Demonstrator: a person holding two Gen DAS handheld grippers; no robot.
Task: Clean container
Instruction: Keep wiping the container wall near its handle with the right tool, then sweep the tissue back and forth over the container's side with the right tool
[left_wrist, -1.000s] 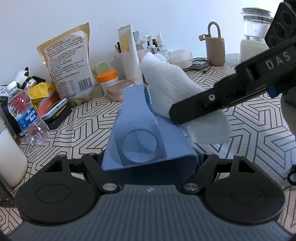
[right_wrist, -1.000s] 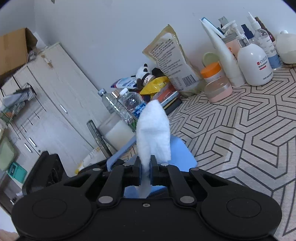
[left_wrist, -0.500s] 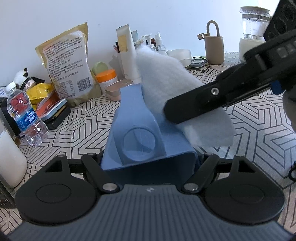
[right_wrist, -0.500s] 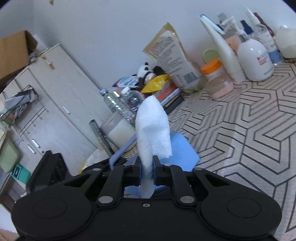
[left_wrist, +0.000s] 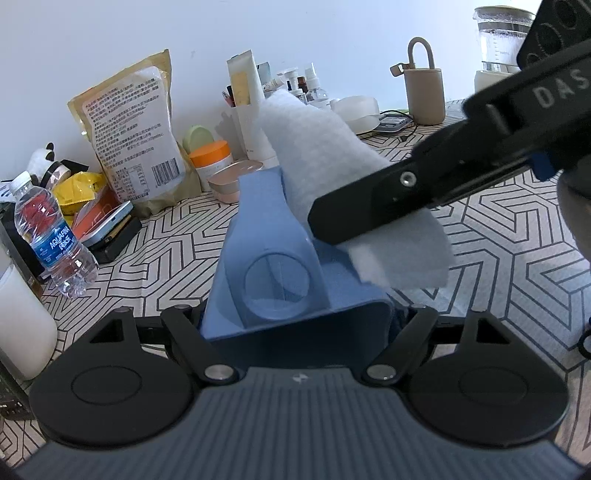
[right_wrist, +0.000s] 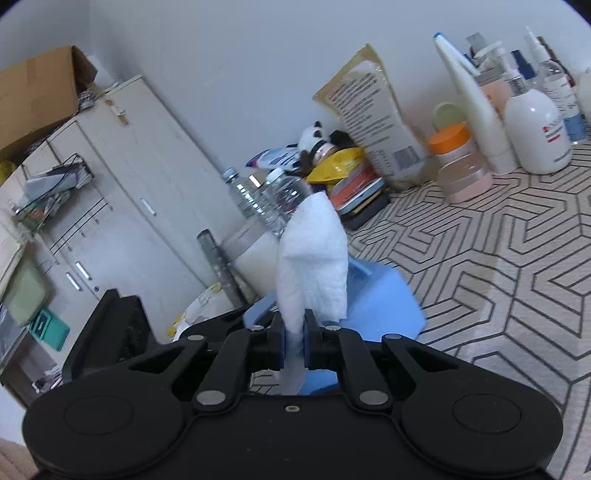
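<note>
Container rim behind cloth

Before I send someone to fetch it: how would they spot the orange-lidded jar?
Look along the back wall of the patterned table, right of the big tan bag. The jar stands before a white tube; no other lid there is orange.

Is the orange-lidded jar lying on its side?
No, the orange-lidded jar stands upright on the patterned tabletop, lid up.

water bottle left, tan pouch against wall, orange-lidded jar, possibly kettle far right.
</note>
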